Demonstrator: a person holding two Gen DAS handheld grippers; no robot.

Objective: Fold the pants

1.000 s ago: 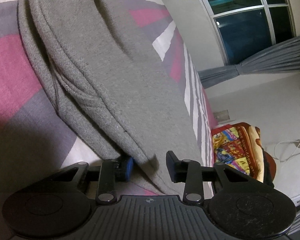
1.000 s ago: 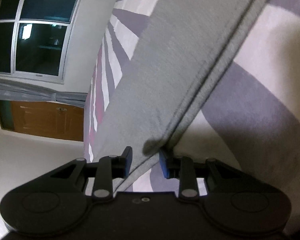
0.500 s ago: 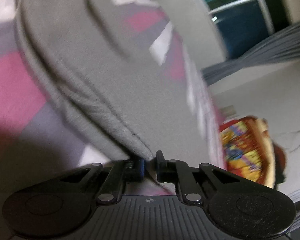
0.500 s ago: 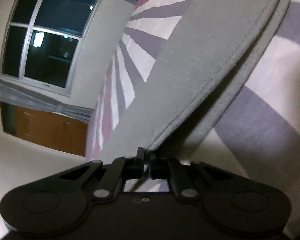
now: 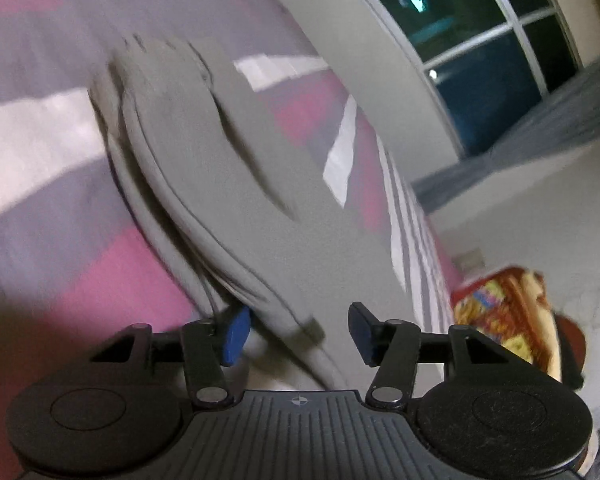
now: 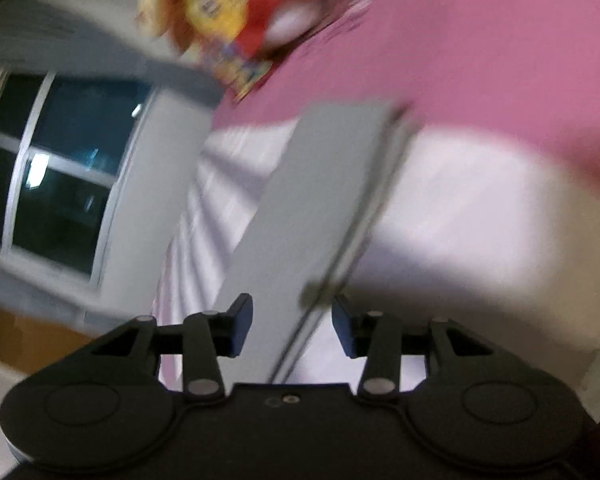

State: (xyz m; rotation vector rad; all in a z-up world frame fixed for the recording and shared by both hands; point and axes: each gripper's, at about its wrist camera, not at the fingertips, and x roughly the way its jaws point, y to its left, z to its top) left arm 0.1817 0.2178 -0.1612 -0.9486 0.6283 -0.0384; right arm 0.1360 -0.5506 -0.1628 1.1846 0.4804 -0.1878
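Note:
Grey pants (image 5: 228, 184) lie on a bed with a pink, white and purple striped cover (image 5: 60, 248). In the left wrist view the layered waist end runs toward my left gripper (image 5: 298, 334), which is open with the cloth's edge between its blue pads, not pinched. In the right wrist view a long grey leg (image 6: 312, 208) stretches away from my right gripper (image 6: 292, 324), which is also open with the leg's seam edge between its fingers. Both views are blurred by motion.
A colourful red and yellow cloth (image 5: 504, 312) lies at the bed's far end; it also shows in the right wrist view (image 6: 228, 12). A dark window (image 5: 480, 48) with grey curtains is set in the wall beside the bed.
Both grippers were open a second ago, closed on the pants' edge half a second ago, and have now opened and let go. Both cameras have swung, showing more of the bed.

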